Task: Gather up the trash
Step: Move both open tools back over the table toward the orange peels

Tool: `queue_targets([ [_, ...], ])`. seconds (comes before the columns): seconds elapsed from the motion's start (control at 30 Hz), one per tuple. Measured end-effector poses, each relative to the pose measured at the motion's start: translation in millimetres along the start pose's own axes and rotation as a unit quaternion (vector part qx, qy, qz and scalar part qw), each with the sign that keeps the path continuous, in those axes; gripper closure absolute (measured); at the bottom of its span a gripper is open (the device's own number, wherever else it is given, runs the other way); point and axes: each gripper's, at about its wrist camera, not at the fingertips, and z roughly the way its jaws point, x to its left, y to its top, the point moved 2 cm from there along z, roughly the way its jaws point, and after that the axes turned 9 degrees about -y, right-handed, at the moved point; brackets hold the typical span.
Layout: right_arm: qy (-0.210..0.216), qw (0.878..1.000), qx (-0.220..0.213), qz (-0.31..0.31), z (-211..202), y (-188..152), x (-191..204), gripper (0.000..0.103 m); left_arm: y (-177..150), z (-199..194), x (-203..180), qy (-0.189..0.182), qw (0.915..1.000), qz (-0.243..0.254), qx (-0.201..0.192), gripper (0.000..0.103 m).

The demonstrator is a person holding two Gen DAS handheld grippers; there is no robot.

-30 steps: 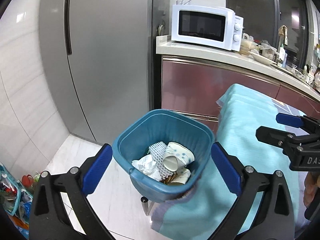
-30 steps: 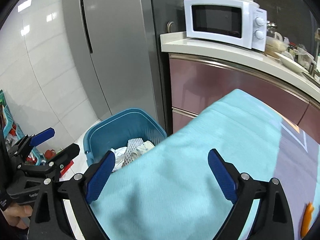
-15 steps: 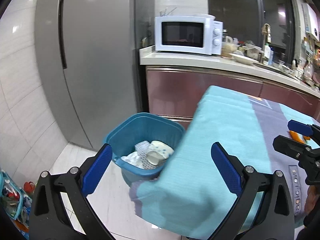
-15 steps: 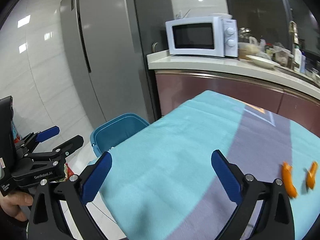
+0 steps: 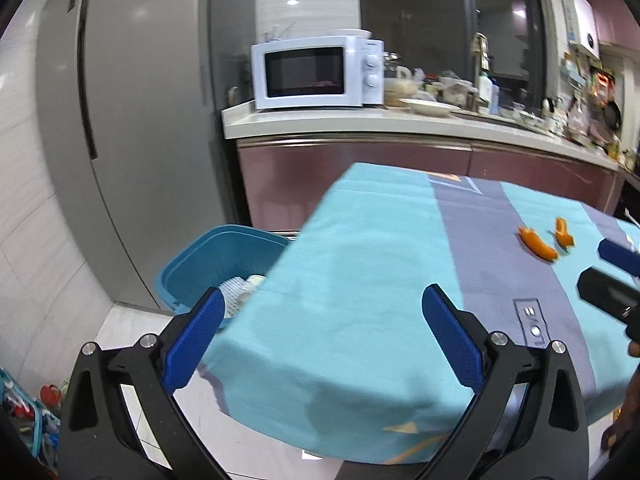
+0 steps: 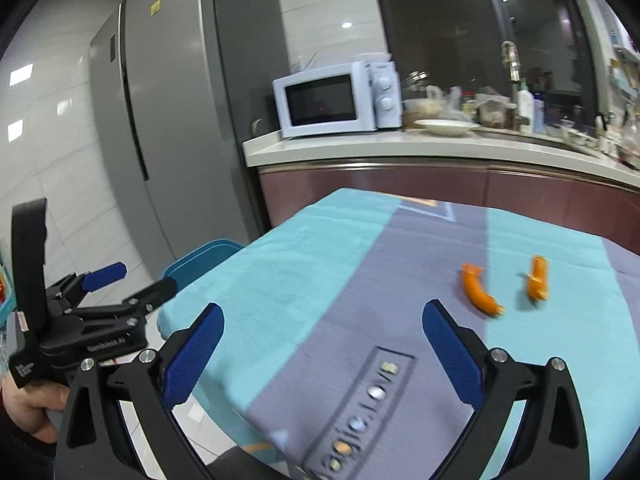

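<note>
I am holding left tool (image 5: pixel 322 330) and right tool (image 6: pixel 324 336) spread apart, empty, over worktop (image 6: pixel 360 280); two orange peels (image 6: pixel 480 288) lying near right tool.

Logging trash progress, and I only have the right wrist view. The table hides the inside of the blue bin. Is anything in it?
Observer: Yes. The left wrist view looks into the blue bin, and a white mesh sleeve lies in it.
Operator: Only that?
Observer: A white cup sits right beside the sleeve.
Operator: Is the left gripper carrying anything?
Observer: No. Its own camera shows the left gripper with jaws wide apart and nothing between them.
</note>
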Motion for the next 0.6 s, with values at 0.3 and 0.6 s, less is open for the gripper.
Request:
queue_targets([
  [0.3, -0.078, 0.996, -0.016, 0.037, -44.3, -30.6, -51.1, 0.007, -15.0, -2.4, -66.0, -0.056, 0.9978, 0.037, 0.002, 0.006],
  [0.6, -0.138, 0.987, -0.029, 0.071, -77.1, -46.4, -89.9, 0.007, -14.2, -5.9, -112.8, -0.105, 0.9921, 0.069, -0.001, 0.006],
])
